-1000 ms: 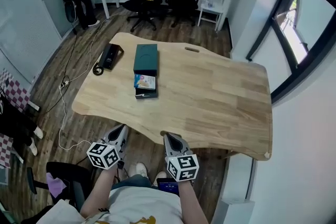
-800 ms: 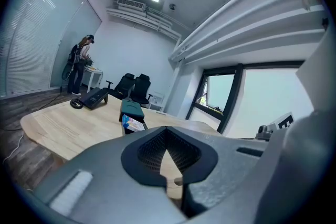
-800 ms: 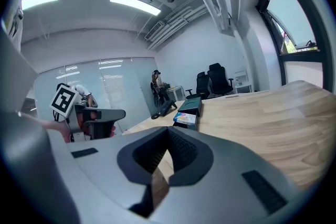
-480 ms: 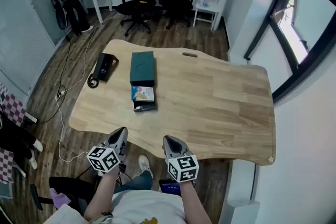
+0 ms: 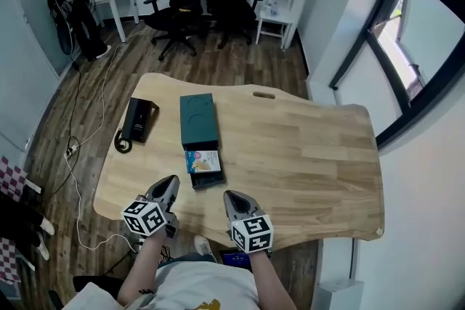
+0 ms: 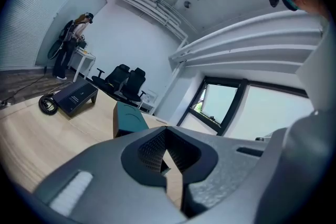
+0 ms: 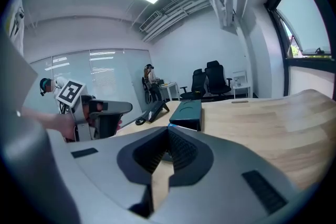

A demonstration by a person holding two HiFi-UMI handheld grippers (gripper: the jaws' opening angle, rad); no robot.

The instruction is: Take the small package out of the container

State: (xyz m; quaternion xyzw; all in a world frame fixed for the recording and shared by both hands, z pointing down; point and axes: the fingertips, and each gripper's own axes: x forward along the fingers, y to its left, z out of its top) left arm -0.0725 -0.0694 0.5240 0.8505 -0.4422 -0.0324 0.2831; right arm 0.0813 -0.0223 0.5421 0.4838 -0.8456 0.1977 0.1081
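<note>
The left gripper [image 5: 168, 182] and the right gripper [image 5: 231, 197] are held over the near edge of the wooden table [image 5: 312, 156], side by side and apart. The jaws of each are closed together with nothing between them. The green container [image 5: 199, 118] lies on the table beyond the grippers. A black tray [image 5: 207, 178] lies against its near end. The small package [image 5: 203, 160] rests on that tray, clear of both grippers. A black device [image 5: 138, 120] sits left of the container.
</note>
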